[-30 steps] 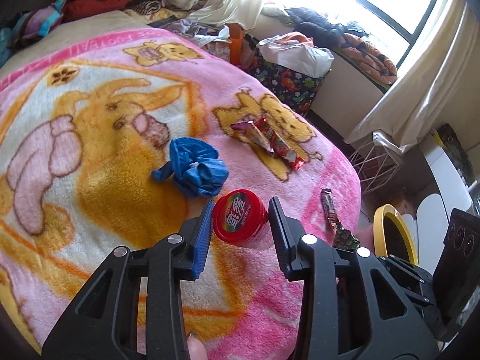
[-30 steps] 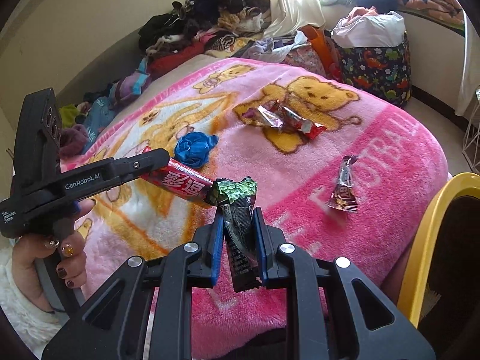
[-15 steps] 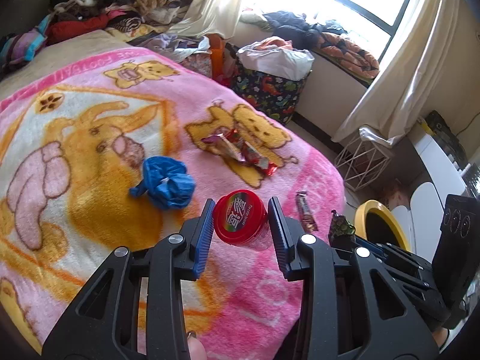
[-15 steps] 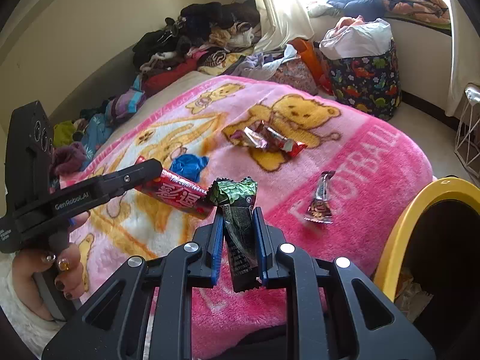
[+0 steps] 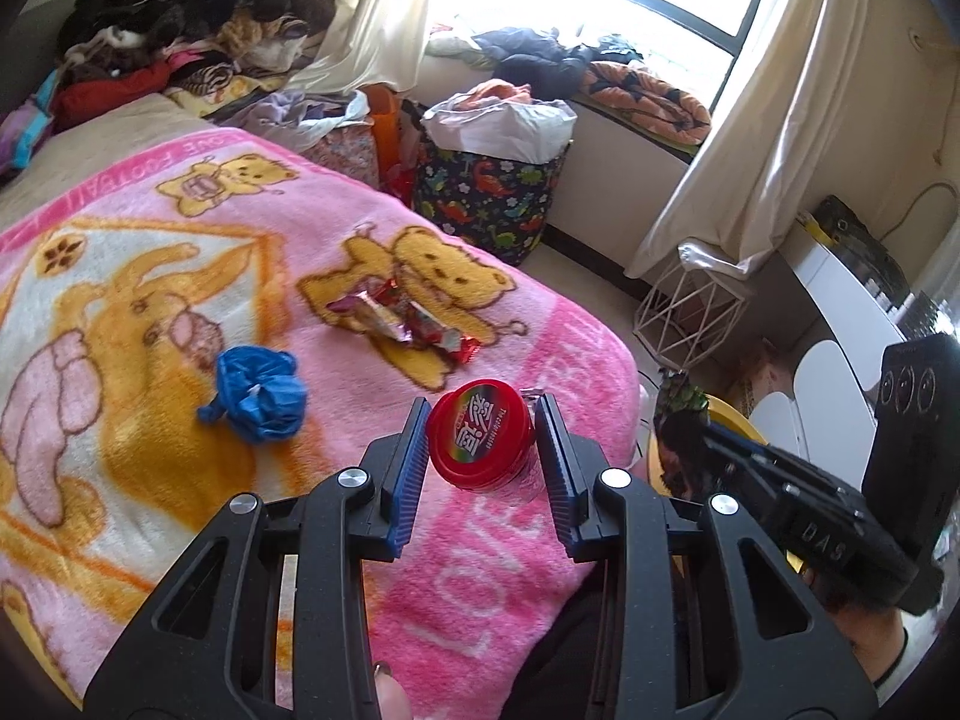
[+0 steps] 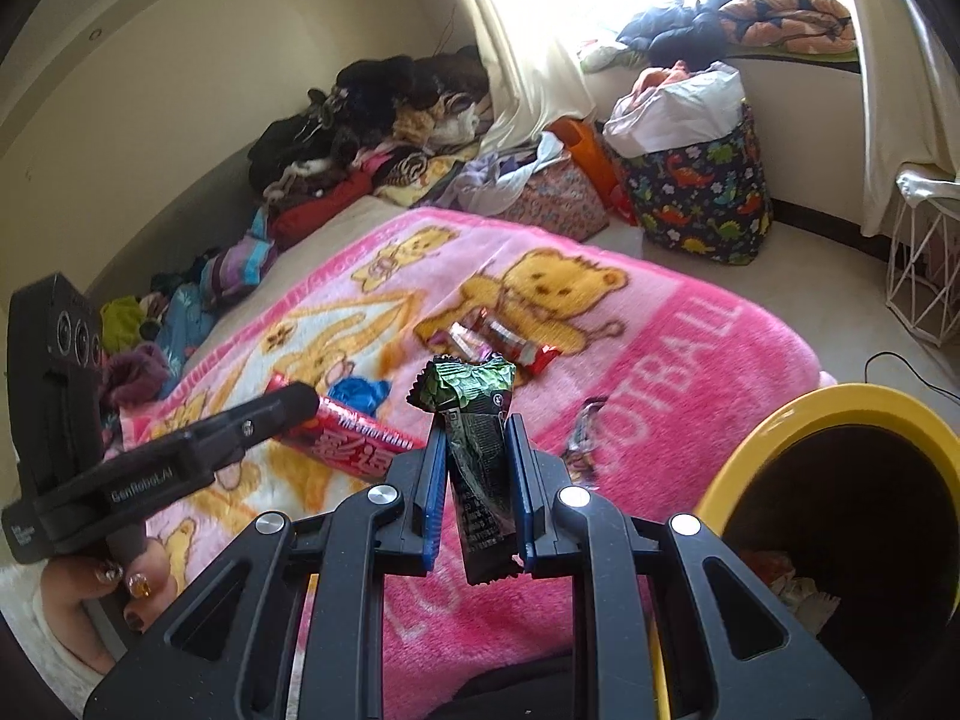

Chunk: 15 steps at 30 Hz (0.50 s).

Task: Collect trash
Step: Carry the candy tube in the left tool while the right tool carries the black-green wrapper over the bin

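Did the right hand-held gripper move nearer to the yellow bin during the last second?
Yes. In the right wrist view the yellow bin now fills far more of the lower right, so the right hand-held gripper, shut on the green wrapper, has swung toward it.

Two grippers are in view: the left gripper (image 5: 482,438) around one red tube (image 5: 480,441), the right gripper (image 6: 477,468) around one dark green wrapper (image 6: 477,420). On the one pink blanket (image 5: 150,276) lie one crumpled blue bag (image 5: 258,393), one cluster of shiny red wrappers (image 5: 408,324) whose number cannot be told, and one small dark wrapper (image 6: 585,432). One yellow-rimmed bin (image 6: 780,420) stands beside the bed, plus one dinosaur-print basket (image 5: 489,192) and one white wire basket (image 5: 690,315)
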{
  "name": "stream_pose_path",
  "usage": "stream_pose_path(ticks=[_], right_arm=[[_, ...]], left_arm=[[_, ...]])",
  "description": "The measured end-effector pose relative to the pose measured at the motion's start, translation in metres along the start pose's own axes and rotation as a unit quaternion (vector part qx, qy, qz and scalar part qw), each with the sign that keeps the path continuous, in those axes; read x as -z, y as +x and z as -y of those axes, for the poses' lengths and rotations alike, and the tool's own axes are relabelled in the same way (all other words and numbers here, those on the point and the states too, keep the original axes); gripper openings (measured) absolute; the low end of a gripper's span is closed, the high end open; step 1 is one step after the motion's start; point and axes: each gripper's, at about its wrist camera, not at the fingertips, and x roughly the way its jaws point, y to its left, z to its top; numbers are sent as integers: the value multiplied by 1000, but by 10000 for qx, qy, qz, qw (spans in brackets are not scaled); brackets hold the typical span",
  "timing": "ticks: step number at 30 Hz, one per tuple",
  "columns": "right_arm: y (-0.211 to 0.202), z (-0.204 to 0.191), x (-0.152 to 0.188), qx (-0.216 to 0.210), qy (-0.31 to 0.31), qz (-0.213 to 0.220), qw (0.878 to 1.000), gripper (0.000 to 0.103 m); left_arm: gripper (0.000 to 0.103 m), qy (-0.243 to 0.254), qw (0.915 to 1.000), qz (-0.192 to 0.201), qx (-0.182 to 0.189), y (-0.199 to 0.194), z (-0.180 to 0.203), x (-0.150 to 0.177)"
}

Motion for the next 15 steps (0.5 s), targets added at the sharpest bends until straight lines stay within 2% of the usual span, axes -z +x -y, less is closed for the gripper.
stream_pose_path(ticks=[15], right_arm=[[-44,29,-9,289,255,280,9989,18]], left_arm=[[28,352,9987,59,374,0,51,-10]])
